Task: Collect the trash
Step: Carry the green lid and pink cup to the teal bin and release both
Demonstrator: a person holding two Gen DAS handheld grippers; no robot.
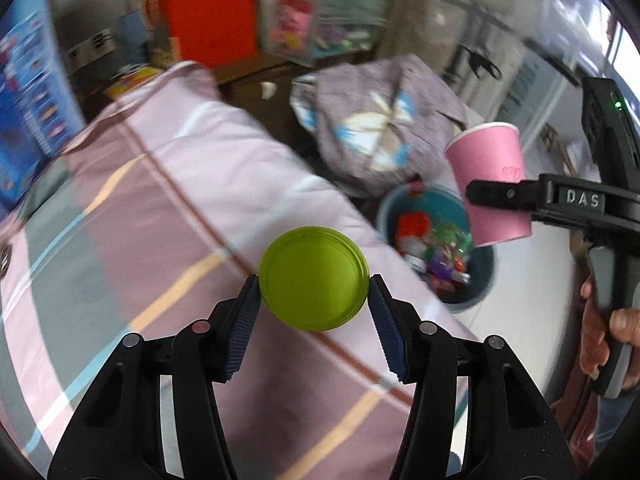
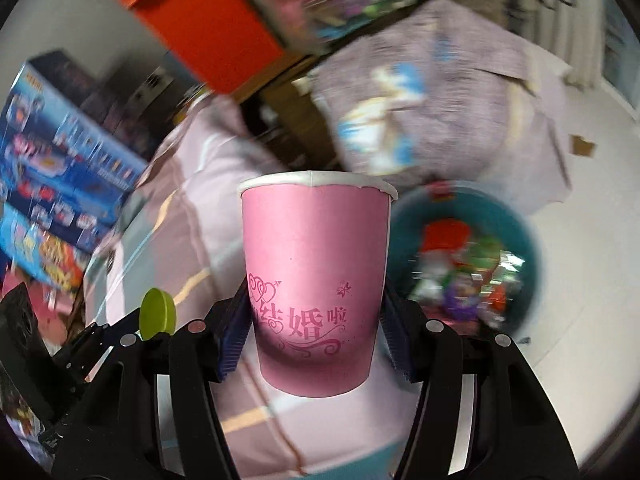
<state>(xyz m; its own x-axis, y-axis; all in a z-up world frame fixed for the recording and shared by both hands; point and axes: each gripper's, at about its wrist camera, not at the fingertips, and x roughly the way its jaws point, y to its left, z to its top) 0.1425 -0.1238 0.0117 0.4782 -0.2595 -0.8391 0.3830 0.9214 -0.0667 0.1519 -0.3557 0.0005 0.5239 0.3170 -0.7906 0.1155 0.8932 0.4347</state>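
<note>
My left gripper is shut on a round lime-green lid, held above a pink striped bedspread. My right gripper is shut on an upright pink paper cup with a white rim and red print. In the left wrist view that pink cup hangs at the right, over the edge of a teal trash bin full of colourful wrappers. In the right wrist view the bin stands on the floor just right of the cup, and the green lid shows at lower left.
A bundled grey-purple quilt lies beyond the bin. An orange box and a rack of toys stand at the back, blue toy boxes at the left. White floor spreads right of the bin. A person's hand grips the right tool.
</note>
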